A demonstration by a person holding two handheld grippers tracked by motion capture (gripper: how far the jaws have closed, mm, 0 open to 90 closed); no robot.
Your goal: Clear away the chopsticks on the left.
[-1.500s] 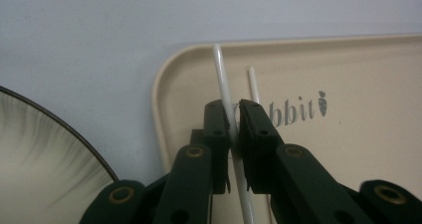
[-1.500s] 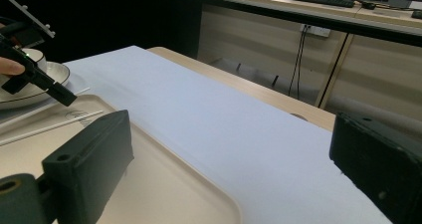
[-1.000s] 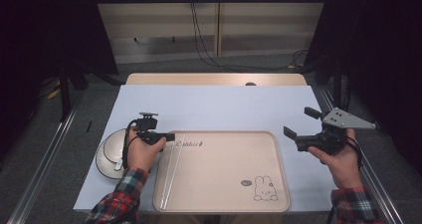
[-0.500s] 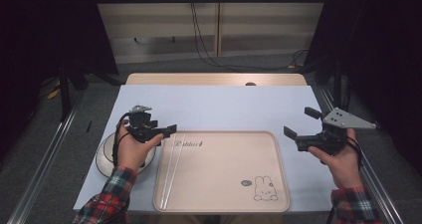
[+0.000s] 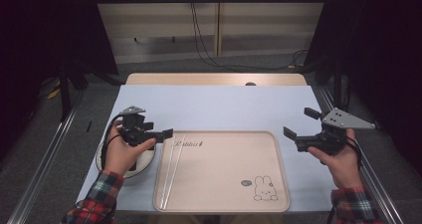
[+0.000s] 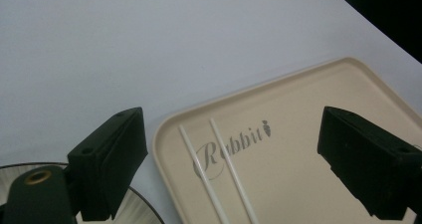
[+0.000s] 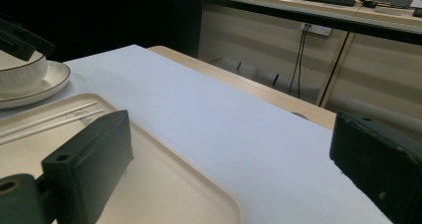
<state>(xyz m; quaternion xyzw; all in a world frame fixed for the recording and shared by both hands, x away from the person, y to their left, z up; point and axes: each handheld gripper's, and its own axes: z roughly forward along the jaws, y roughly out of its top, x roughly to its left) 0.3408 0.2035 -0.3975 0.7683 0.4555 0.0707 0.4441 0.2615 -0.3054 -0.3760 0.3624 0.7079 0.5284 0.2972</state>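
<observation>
A: White and thin, two chopsticks (image 5: 171,170) lie side by side along the left edge of the beige rabbit tray (image 5: 229,194), long axes running from the tray's near rim toward its far rim.

B: Which gripper is nearer?

A: The left gripper (image 5: 164,135). It hangs just over the tray's far-left corner; its jaws have just been opening and stand spread, with nothing between them. A bowl on a plate (image 5: 133,167) sits left of the tray.

B: And the other?

A: The right gripper (image 5: 299,129), jaws also spread and empty, is held off the tray's right edge, well apart from the chopsticks.
</observation>
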